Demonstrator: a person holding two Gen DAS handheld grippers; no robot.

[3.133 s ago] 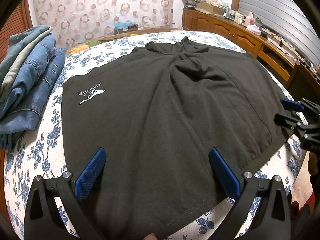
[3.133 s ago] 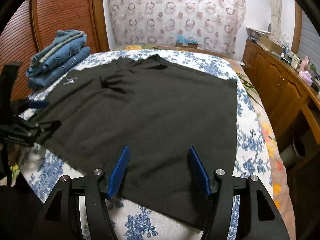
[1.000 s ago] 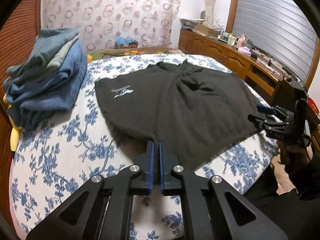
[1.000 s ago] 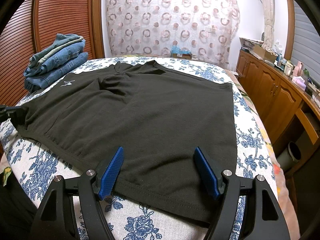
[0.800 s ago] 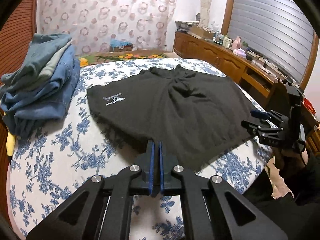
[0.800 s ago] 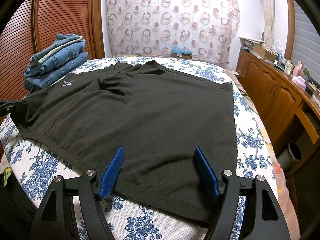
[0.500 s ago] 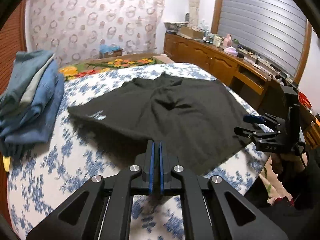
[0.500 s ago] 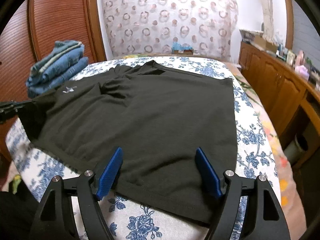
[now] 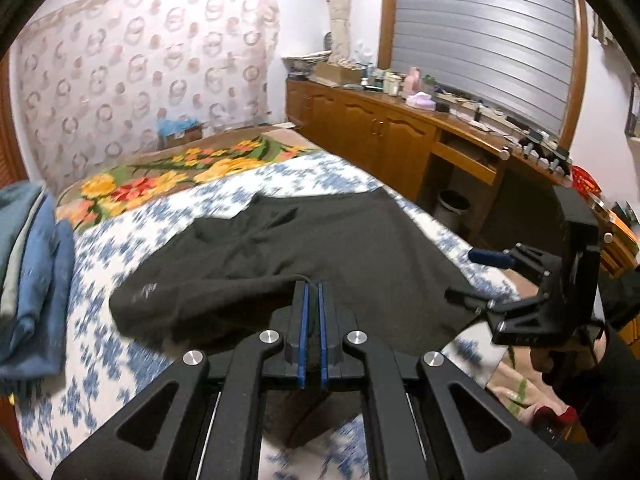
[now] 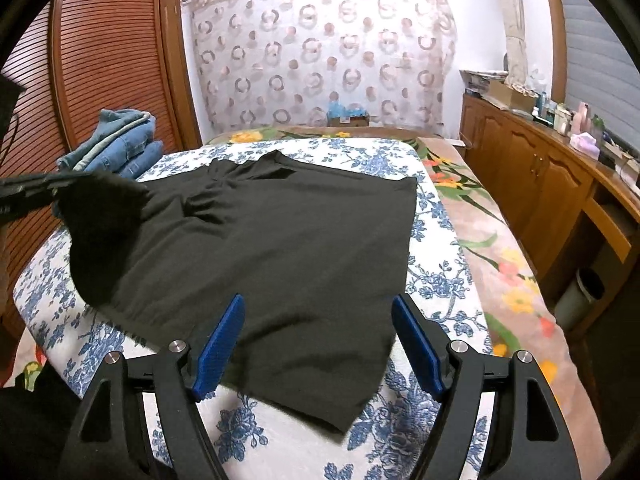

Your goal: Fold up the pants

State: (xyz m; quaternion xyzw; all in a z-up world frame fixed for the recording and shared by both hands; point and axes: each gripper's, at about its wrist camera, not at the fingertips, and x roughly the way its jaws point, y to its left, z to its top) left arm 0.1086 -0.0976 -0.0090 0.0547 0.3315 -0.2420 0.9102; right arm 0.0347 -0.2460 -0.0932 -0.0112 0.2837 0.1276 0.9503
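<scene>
You are working over a bed (image 10: 448,288) with a blue-flowered white cover, a stack of folded jeans (image 10: 120,144) at its far left corner and wooden cabinets (image 10: 532,176) along the right wall. The dark pants (image 10: 288,248) lie spread across the cover, and your left gripper (image 9: 312,300) is clenched on their near left corner, holding that corner raised off the bed. Your right gripper (image 10: 320,332) hovers over the near right hem with its jaws wide apart, gripping nothing.
</scene>
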